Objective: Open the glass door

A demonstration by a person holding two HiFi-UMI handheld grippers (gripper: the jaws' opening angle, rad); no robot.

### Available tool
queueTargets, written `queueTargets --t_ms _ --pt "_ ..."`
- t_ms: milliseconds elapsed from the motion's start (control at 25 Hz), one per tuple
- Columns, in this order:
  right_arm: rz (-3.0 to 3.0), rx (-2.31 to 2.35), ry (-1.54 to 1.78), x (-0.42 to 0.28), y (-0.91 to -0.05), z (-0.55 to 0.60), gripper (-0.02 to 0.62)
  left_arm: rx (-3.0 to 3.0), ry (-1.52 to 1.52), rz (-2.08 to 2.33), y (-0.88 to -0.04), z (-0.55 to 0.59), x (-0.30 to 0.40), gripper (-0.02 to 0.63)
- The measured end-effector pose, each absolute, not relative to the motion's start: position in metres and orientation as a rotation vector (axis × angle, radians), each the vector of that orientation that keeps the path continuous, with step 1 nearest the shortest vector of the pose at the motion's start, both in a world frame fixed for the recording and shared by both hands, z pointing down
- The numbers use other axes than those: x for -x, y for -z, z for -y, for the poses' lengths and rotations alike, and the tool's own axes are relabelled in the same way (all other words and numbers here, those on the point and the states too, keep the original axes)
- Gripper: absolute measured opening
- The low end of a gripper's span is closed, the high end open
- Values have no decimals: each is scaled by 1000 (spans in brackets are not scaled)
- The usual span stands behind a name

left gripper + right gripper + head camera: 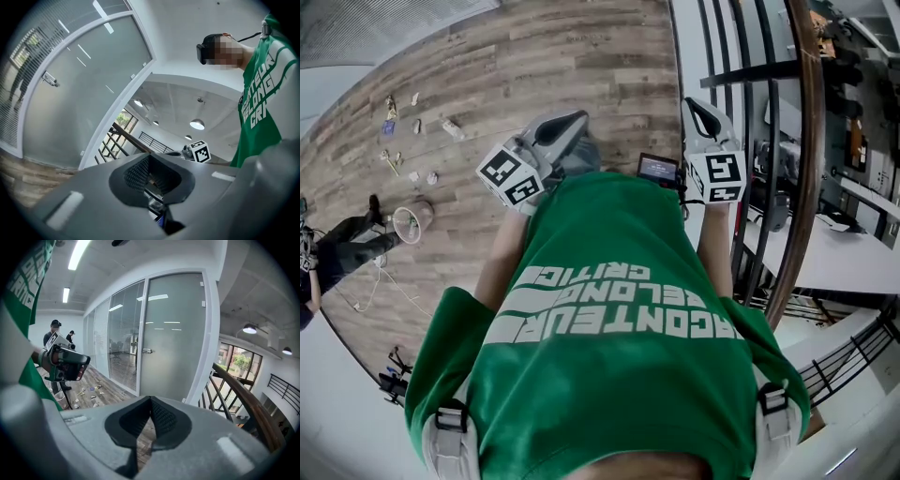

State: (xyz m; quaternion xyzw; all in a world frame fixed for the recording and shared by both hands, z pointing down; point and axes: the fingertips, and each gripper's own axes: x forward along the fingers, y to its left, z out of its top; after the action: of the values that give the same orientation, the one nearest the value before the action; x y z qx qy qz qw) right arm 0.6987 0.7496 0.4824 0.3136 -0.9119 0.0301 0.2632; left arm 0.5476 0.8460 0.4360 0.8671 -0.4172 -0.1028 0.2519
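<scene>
The green shirt bore white capitals, of which "CONTEUR", "BELONG" and "CRITIC" were legible. Both forearms reached forward from the chest, side by side, the grippers well above the wood floor.

The left gripper was rolled sideways, so its view showed the scene tilted. Its pads were pressed together at the tips with nothing between them. The right gripper was held level, its pads likewise pressed together and empty.

The frosted glass door stood ahead of the right gripper, well apart from both. It sat flush in its white frame, with the handle at its left edge. A railing ran to its right.
</scene>
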Motion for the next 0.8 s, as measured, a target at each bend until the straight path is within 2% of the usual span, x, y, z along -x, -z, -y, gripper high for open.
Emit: queueTargets --t_ms 480,800 --pt "2462 -825 -42 -640 -477 -714 -6 -2302 283 1193 -449 -811 -487 15" --pt "2472 -802 -31 -618 -475 -703 -8 -2231 60 1288 -478 -797 -460 15"
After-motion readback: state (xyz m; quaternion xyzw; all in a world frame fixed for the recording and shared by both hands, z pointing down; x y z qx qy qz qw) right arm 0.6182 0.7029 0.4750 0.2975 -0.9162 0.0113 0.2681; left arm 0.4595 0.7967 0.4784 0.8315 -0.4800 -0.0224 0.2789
